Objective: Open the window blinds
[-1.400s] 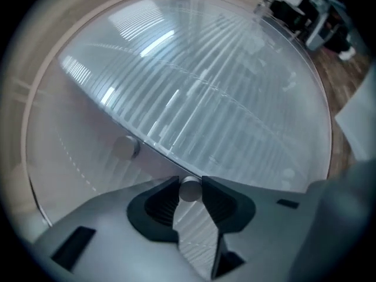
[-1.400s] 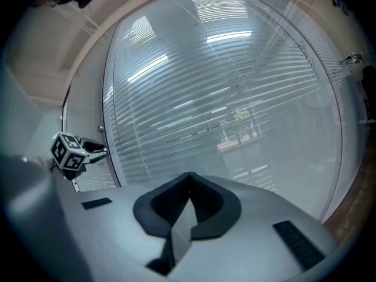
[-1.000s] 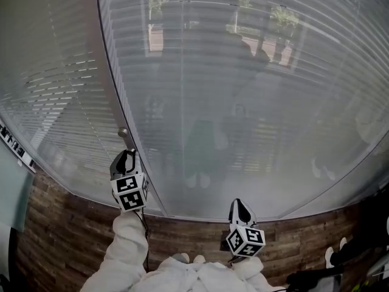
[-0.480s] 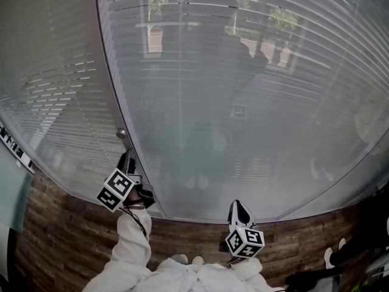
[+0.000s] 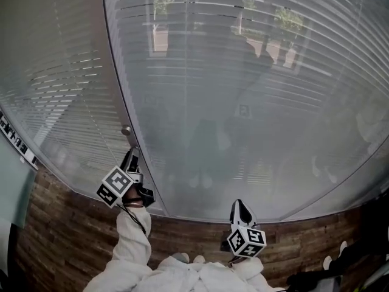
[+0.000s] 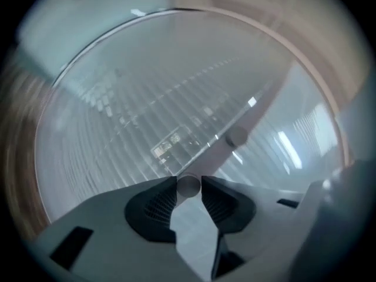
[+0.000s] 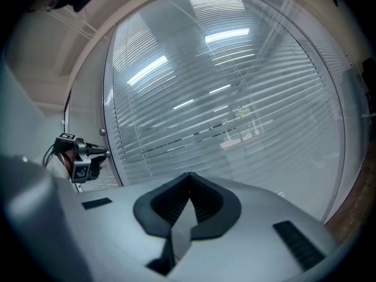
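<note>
Grey slatted blinds (image 5: pixel 243 72) hang behind glass, and trees show between the slats. In the left gripper view a small round knob (image 6: pixel 188 186) on the window's upright frame bar (image 5: pixel 115 90) sits between my jaws. My left gripper (image 6: pixel 188 184) is shut on it, with a pad pressing on each side. In the head view this gripper (image 5: pixel 131 155) points at the bar, its marker cube rolled to the left. A second knob (image 5: pixel 126 130) sits just above on the bar. My right gripper (image 5: pixel 239 204) hangs shut and empty, short of the glass (image 7: pixel 189 176).
A wood-panelled wall (image 5: pixel 73 236) runs under the window. A pale green panel (image 5: pixel 12 190) stands at the far left. White sleeves (image 5: pixel 130 248) fill the bottom of the head view. My left gripper (image 7: pixel 88 153) also shows at the left of the right gripper view.
My left gripper has rolled on the knob, so its marker cube swung from facing me over to the left. The right gripper has stayed where it was.
</note>
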`<state>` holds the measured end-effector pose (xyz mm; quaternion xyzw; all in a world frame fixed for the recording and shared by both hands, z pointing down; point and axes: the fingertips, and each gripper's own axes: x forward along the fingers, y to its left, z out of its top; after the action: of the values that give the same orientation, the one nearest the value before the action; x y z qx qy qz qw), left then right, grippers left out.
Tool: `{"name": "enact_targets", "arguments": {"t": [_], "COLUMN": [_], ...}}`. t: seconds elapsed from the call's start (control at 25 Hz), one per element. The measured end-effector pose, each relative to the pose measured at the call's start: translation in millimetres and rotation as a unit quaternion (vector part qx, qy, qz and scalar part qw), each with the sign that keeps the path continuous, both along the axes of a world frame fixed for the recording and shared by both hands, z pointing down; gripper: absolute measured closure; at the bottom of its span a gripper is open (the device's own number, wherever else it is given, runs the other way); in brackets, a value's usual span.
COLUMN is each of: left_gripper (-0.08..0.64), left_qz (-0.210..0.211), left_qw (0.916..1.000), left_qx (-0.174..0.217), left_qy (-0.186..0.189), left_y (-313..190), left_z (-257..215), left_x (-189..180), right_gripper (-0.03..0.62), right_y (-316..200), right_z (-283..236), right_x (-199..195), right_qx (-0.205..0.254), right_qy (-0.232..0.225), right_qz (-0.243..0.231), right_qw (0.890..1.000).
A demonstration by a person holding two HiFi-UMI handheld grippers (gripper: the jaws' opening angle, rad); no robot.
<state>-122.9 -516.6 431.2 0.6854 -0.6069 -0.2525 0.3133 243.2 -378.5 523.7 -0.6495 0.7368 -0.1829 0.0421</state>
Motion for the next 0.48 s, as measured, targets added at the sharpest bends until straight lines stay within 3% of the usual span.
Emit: {"name": "enact_targets", "arguments": {"t": [0.04,0.08,0.12,0.16,0.2,0.24,0.28,0.32,0.36,0.4,0.48], "left_gripper": [0.439,0.439,0.437,0.428,0.423,0.411,0.400,0.390,0.387,0.385,0.385], "left_qz": [0.009,0.008,0.003,-0.001,-0.005,-0.007,-0.006,-0.001,0.009,0.021,0.045], "left_qw": [0.9934,0.9704,0.9282,0.8657,0.7832,0.6860,0.5874,0.5055,0.4521,0.4252,0.4052], "left_qx": [-0.005,-0.010,-0.013,-0.013,-0.013,-0.010,-0.007,-0.002,0.004,0.009,0.016], "left_qy": [-0.114,-0.241,-0.372,-0.500,-0.622,-0.727,-0.809,-0.863,-0.892,-0.905,-0.913], "left_y": [4,8,13,17,19,19,18,16,14,11,9], "left_z": [-2,-6,-9,-12,-12,-12,-10,-7,-3,2,6], "left_x": [2,2,2,2,3,5,8,11,14,16,20], "right_gripper": [0.580,0.580,0.580,0.580,0.580,0.580,0.580,0.580,0.580,0.580,0.580], "right_y": [0,1,1,2,1,1,1,1,1,1,1], "right_z": [1,1,2,3,4,5,5,5,5,5,6], "right_x": [0,-1,-1,-1,-1,-2,-3,-5,-6,-7,-7], "right_qx": [-0.001,-0.002,-0.003,-0.004,-0.005,-0.006,-0.006,-0.006,-0.006,-0.006,-0.007], "right_qy": [-0.001,-0.001,-0.002,-0.004,-0.006,-0.008,-0.009,-0.010,-0.011,-0.012,-0.014], "right_qz": [-0.001,-0.002,-0.003,-0.003,-0.004,-0.005,-0.007,-0.009,-0.010,-0.010,-0.009], "right_qw": [1.000,1.000,1.000,1.000,1.000,1.000,1.000,1.000,1.000,1.000,1.000]}}
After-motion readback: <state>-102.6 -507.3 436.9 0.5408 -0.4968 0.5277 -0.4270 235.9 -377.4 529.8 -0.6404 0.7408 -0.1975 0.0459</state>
